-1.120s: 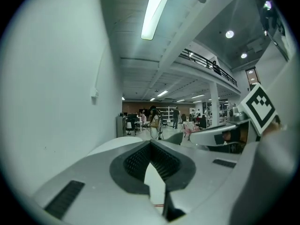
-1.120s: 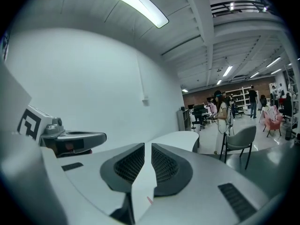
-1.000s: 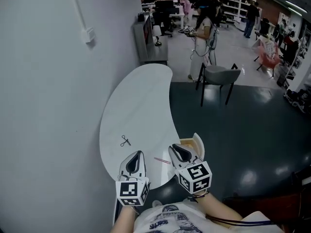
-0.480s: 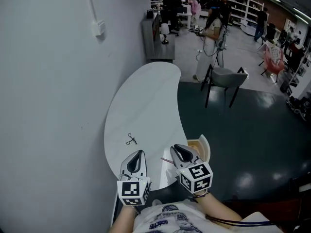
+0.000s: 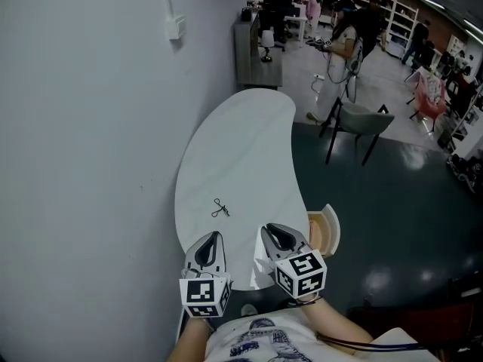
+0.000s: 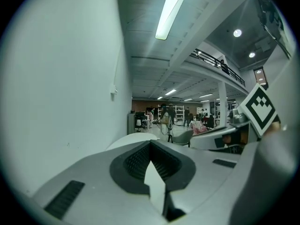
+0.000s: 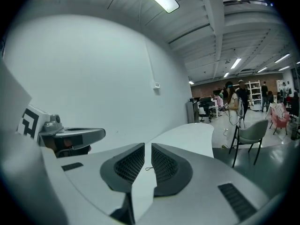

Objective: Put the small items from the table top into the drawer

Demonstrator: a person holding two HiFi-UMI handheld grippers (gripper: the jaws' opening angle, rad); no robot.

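Two grey plastic grippers hover over the near end of a smooth white kidney-shaped table [image 5: 240,142], each carrying a cube [image 5: 204,296] printed with black-and-white square markers. The left gripper [image 5: 214,237] has dark ribbed pads [image 6: 133,161] whose tips meet, with nothing caught between them. The right gripper [image 5: 268,230] has the same ridged pads standing a narrow slit apart, also holding nothing, and bare table top shows through the slit. One small item [image 5: 219,208], thin, black and wiry, shaped rather like tiny scissors, lies flat on the table at about twelve o'clock from the left gripper and ten o'clock from the right gripper, apart from both. In the right gripper view it shows as a faint dark squiggle through the gap. A drawer [image 5: 325,231] with a rounded white front and a pale wood-coloured inside stands pulled out from the table's edge at about three o'clock from the right gripper; whether anything lies in it cannot be told. Between one and two o'clock, well away on the dark glossy floor [image 5: 392,225], a grey shell chair [image 5: 362,118] stands on thin dark legs. A plain matt wall [image 5: 90,142] runs along the table's nine o'clock side.
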